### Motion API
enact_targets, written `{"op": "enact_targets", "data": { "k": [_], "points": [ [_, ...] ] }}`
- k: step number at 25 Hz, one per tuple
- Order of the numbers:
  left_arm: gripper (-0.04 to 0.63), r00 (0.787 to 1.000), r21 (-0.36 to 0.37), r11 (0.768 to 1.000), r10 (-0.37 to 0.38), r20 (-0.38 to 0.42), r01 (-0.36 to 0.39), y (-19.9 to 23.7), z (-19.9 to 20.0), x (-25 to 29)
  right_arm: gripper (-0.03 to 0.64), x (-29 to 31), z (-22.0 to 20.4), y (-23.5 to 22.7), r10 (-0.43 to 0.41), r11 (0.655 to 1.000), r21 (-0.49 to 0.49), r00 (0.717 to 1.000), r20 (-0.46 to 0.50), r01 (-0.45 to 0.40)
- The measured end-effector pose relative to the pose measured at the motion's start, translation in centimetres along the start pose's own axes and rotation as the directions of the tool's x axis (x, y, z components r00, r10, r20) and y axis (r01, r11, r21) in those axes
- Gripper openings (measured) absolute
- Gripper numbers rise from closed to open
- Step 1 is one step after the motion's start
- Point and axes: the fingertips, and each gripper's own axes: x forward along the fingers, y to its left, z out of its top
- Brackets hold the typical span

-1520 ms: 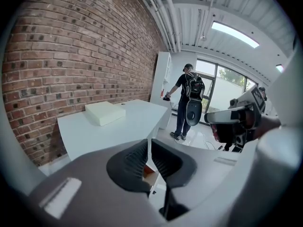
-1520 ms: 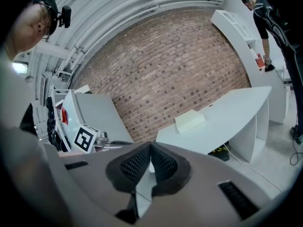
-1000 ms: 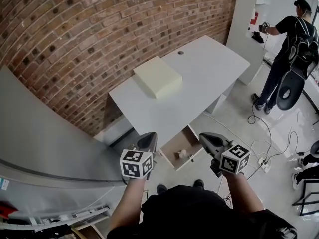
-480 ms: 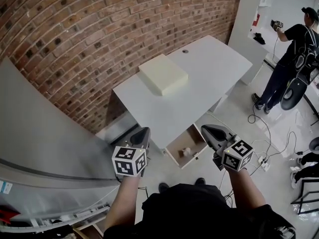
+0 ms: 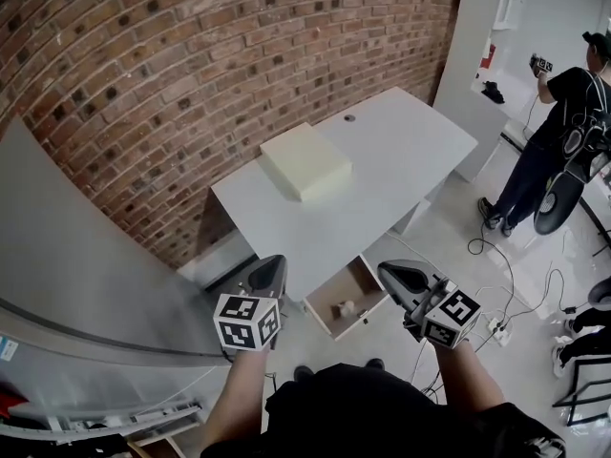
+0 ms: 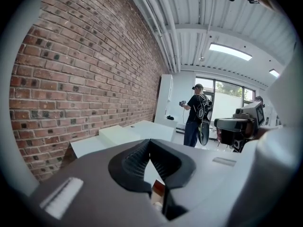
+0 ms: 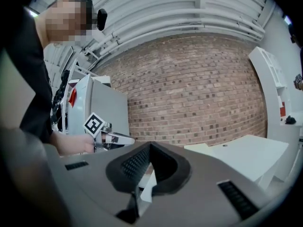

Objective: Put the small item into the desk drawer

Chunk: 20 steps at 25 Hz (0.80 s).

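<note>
A white desk [image 5: 382, 160] stands against the brick wall. Its drawer [image 5: 358, 320] is pulled open at the near edge. A small pale item [image 5: 343, 308] lies inside on the brown bottom. My left gripper [image 5: 270, 267] hovers to the left of the drawer, shut and empty, its jaws meeting at the tip [image 6: 150, 141]. My right gripper [image 5: 389, 270] hovers to the right of the drawer, also shut with nothing in it [image 7: 150, 144]. Neither touches the drawer or the item. In the right gripper view the left gripper [image 7: 106, 136] shows at the left.
A cream block [image 5: 305, 160] lies on the desk near the wall. A grey slanted cabinet [image 5: 86, 275] fills the left side. Cables and a power strip [image 5: 504, 315] lie on the floor at right. A person [image 5: 563, 132] stands at the far right.
The head view has swayed slightly. Both grippers stay shut on either side of the open drawer, the left drifting a little leftward. The item rests in the drawer throughout.
</note>
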Motion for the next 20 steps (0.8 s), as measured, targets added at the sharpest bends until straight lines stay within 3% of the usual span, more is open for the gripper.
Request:
{"op": "enact_targets", "data": {
  "k": [20],
  "points": [
    [0.012,1.000,-0.015,1.000,-0.011,-0.026,0.011,-3.3,-0.9,0.5,0.011,-2.3,-1.0,-1.0,-0.001,0.999,0.047,1.000,0.005,0.000]
  ]
}}
